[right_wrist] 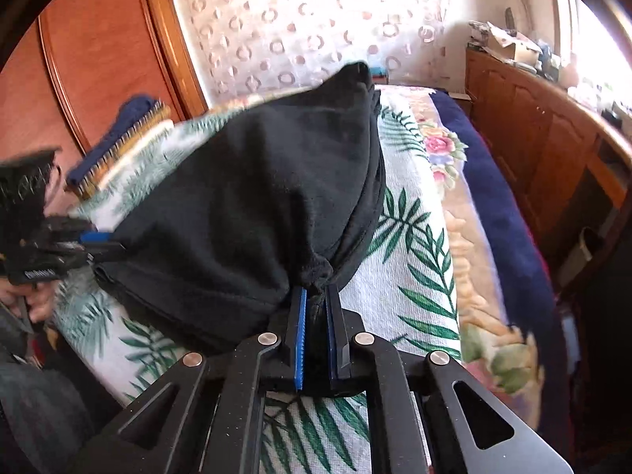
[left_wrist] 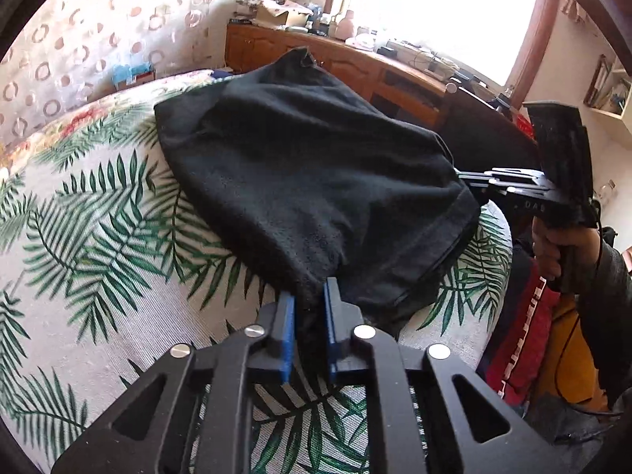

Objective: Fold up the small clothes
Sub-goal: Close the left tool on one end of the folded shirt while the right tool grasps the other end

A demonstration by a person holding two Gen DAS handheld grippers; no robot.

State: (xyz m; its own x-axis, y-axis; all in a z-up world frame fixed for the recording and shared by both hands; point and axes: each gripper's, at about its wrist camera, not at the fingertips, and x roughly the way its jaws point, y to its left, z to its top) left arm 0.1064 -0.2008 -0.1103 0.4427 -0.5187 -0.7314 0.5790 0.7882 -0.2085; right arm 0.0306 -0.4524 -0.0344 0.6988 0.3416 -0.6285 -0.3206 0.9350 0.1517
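A: From the left wrist, what do you see?

B: The left gripper (left_wrist: pixel 310 296) has its blue pads (left_wrist: pixel 287 328) clamped on a bunched corner of a black garment (left_wrist: pixel 308 166). The garment is spread over a bed cover (left_wrist: pixel 98 213) printed with green fern leaves, and its near edge is lifted towards the gripper.

A: And the other one?

B: At the right of that view the right gripper (left_wrist: pixel 466 179) reaches in sideways, its tip hidden in the garment's far corner. A hand (left_wrist: pixel 553 245) in a dark sleeve grips its handle. Behind it a wooden sideboard (left_wrist: pixel 355 63) stands under a bright window (left_wrist: pixel 438 12).

A: Now the right wrist view.

B: The right gripper (right_wrist: pixel 316 296) is clamped too, with a gathered knot of the black garment (right_wrist: pixel 252 205) pinched between its blue pads (right_wrist: pixel 301 335). The cloth bulges up from there over the fern bed cover (right_wrist: pixel 410 260). At the left edge the left gripper (right_wrist: pixel 100 245) bites the other corner, blurred. A blue blanket (right_wrist: pixel 509 213) lies along the right side of the bed, next to a wooden cabinet (right_wrist: pixel 545 150).
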